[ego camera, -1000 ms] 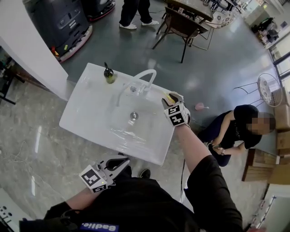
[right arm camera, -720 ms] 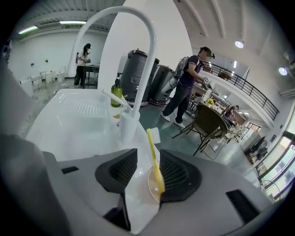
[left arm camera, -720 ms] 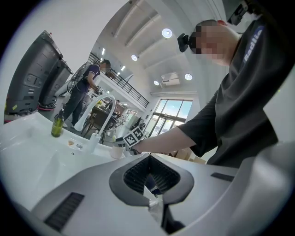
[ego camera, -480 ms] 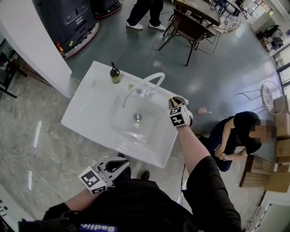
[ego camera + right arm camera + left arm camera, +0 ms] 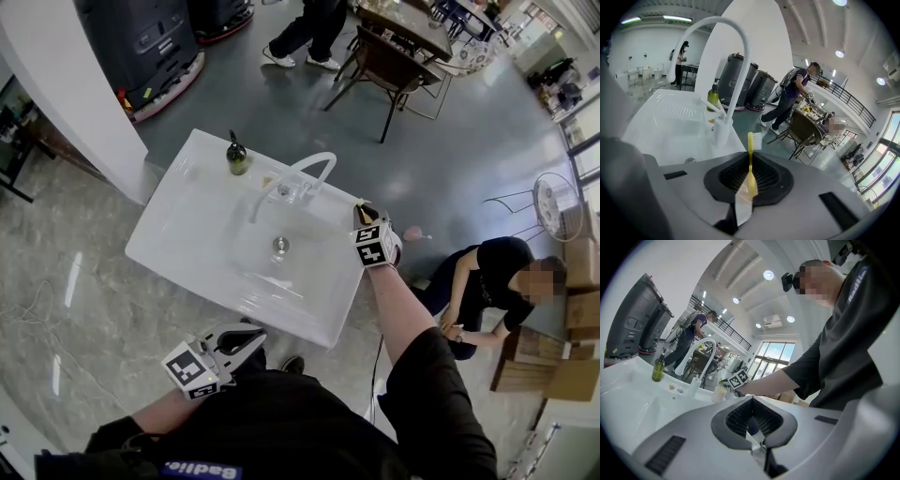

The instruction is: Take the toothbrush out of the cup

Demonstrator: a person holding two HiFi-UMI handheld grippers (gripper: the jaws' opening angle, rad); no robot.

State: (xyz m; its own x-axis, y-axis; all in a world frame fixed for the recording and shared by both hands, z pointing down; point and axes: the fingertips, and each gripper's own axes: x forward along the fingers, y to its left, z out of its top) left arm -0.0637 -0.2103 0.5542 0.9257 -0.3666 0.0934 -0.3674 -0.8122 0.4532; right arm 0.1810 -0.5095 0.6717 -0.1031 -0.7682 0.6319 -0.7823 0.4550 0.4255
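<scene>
Resting low near the person's waist, the left claw (image 5: pixel 754 445) has its jaws together with nothing between them; the slim yellow plastic toothbrush with white bristles (image 5: pixel 750 159) is well apart from it, up and to the right across the white rectangular washbasin (image 5: pixel 187 253). That toothbrush stands between the jaws of the right claw (image 5: pixel 744 204), which are closing on it, pads pressing the lower handle. A pale round cup (image 5: pixel 718 394) stands just beside the right claw, on the basin's right rim; whether the handle's end is inside it cannot be told. Left of the right claw rises the white arched faucet (image 5: pixel 737 84); to its right the rim ends over open grey floor (image 5: pixel 450 141). The toothbrush's long axis runs straight ahead along the claw, head away from it, bristles facing right.
</scene>
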